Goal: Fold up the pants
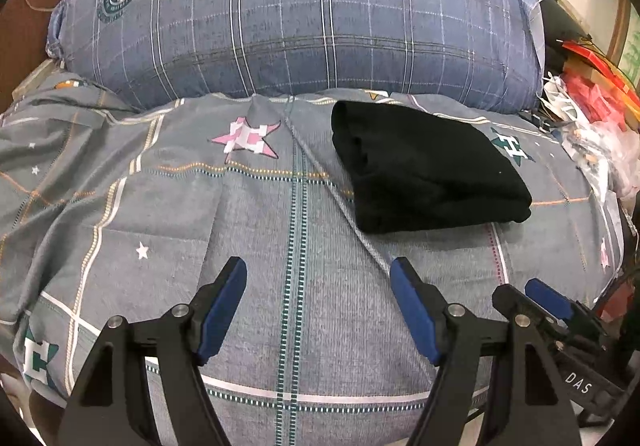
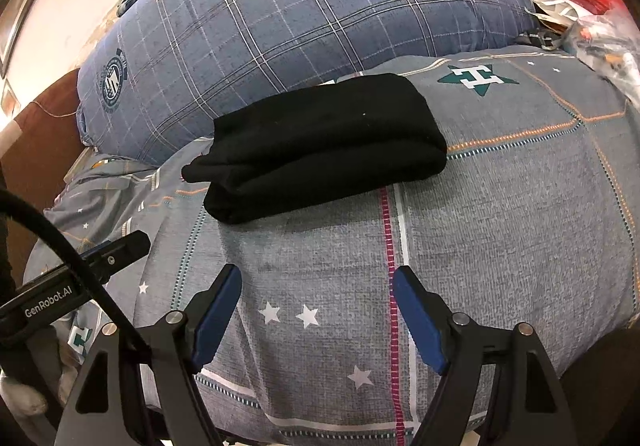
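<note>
left hand-held gripper [image 1: 318, 278]: jaws spread wide, holding nothing, poised over bare quilt [image 1: 160, 286] at the near left of the bed, well apart from the garment. black pants [image 1: 424, 170]: lying as a compact, layered bundle on the quilt just in front of the large plaid pillow [image 1: 304, 14]; in the right wrist view the pants [image 2: 320, 142] show a rounded fold along the near edge and a looser, slightly protruding corner at the left end. right hand-held gripper [image 2: 318, 282]: likewise wide open and empty, hovering above the quilt [image 2: 500, 226] nearer than the bundle, not touching it. clutter of bags and red boxes [image 1: 592, 106]: at the far right edge of the bed.

judged state: folding appears complete or nearly so. risks from here: (1) any further pinch at the loose left corner would likely lift only the top layer and peel the stack open; (2) soft, uneven bedding could let the bundle slump or unroll if it is nudged; (3) a low-passing finger could snag the quilt and drag the bundle with it; (4) a push rightward could send it toward the clutter.
</note>
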